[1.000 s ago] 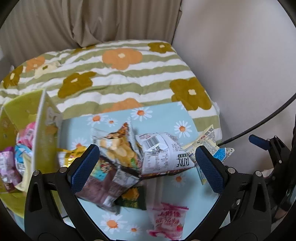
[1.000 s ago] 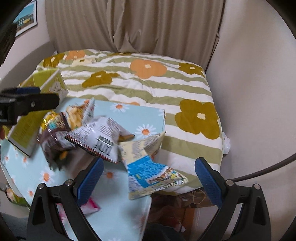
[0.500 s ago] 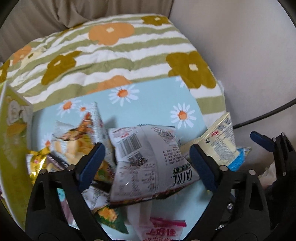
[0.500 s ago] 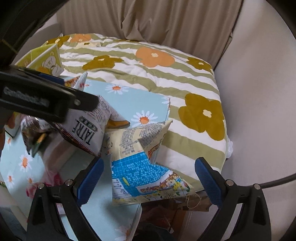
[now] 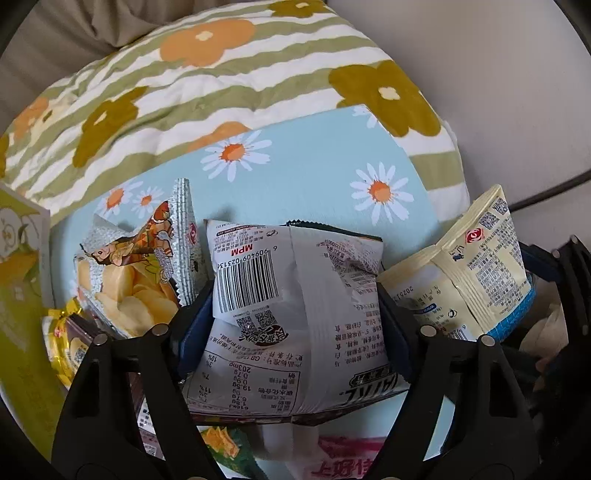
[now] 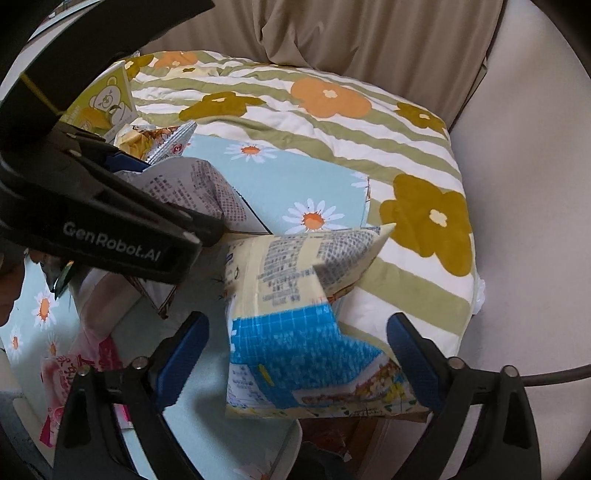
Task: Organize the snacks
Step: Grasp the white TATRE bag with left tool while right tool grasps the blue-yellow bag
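On the daisy cloth (image 5: 314, 192), the left gripper (image 5: 291, 325) is squeezing a grey bag (image 5: 295, 314); only the right view is showing the right gripper (image 6: 295, 354) gaping around a cream bag (image 6: 295, 317).

We're seeing a striped flower quilt (image 5: 229, 92) lying under a blue daisy cloth (image 5: 314, 184), a beige curtain (image 6: 369, 33) hanging behind.

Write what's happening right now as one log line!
left gripper: closing around white snack bag | right gripper: open, blue-and-cream snack bag between fingers

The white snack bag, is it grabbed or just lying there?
Grabbed. Both left gripper fingers press the white snack bag from either side, denting it.
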{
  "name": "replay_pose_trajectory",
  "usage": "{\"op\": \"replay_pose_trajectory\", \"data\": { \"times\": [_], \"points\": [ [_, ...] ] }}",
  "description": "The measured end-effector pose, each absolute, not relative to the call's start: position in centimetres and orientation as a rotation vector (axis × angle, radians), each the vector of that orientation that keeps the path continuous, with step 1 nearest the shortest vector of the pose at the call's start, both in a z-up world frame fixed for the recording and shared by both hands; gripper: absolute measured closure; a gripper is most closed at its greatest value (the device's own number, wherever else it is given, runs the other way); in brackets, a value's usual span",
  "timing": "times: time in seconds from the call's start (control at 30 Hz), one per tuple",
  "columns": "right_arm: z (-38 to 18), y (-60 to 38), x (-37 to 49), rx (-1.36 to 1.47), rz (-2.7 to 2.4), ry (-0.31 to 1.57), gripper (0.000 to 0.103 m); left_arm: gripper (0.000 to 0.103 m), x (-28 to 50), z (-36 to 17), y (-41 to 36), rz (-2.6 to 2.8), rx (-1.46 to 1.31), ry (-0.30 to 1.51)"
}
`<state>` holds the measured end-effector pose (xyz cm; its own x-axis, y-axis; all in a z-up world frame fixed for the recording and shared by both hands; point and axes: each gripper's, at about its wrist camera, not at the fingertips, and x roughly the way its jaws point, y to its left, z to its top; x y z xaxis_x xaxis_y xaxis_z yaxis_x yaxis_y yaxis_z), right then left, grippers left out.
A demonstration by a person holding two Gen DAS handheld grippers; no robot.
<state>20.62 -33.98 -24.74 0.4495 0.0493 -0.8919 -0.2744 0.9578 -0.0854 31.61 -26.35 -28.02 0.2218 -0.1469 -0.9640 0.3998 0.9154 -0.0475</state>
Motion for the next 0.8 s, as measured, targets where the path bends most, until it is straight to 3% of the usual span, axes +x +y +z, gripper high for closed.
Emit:
{"op": "replay_pose_trajectory", "data": {
  "times": [0.27, 0.47, 0.63, 0.8],
  "points": [
    [-25.2, -33.3, 21.3, -0.216, 0.226, 1.105, 0.026, 0.038, 31.2, -27.6, -25.7, -0.407, 0.237, 1.270],
    [-25.5, -32.6, 21.5, -0.221, 0.244, 1.104, 0.034, 0.039, 31.1, -27.0, -25.0, -0.408, 0.228, 1.248],
    [-25.1, -32.3, 21.2, -0.211, 0.262, 1.098, 0.050, 0.039, 30.7, -25.7, -24.4, -0.416, 0.223, 1.218],
    [-24.4, -31.9, 20.6, -0.210, 0.251, 1.091, 0.052, 0.039, 30.0, -23.9, -24.1, -0.430, 0.206, 1.180]
  ]
}}
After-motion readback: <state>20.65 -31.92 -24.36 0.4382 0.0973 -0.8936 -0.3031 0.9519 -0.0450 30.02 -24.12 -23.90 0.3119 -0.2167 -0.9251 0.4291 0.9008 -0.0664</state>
